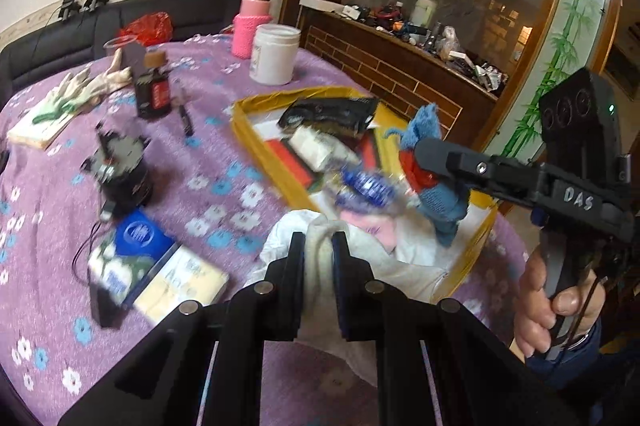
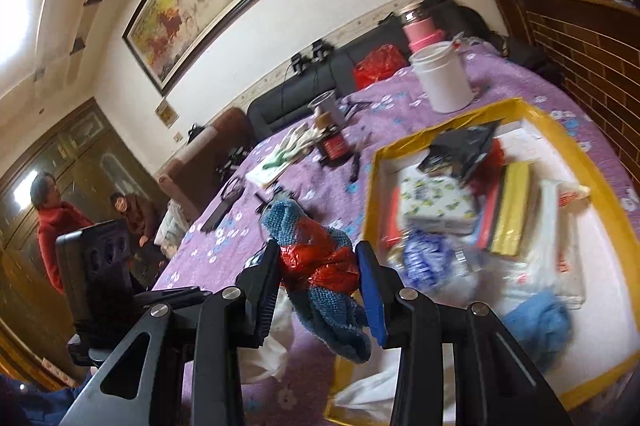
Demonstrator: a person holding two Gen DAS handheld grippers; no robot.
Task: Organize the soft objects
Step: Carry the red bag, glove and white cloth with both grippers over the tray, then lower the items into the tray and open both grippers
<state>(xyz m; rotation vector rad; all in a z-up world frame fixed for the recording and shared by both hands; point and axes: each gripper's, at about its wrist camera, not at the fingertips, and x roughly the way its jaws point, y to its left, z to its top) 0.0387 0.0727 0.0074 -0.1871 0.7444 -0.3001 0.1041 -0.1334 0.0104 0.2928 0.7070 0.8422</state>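
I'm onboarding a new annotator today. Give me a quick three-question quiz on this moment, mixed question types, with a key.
1. True or false: the right gripper is shut on the blue knitted bundle.
2. What does the left gripper pinch? A) white cloth B) pink bottle C) dark bottle
3. What colour is the rim of the tray holding the mixed items?

Key:
1. True; the bundle, wrapped in red plastic, sits between its fingers.
2. A, the white cloth at the tray's near edge.
3. Yellow.
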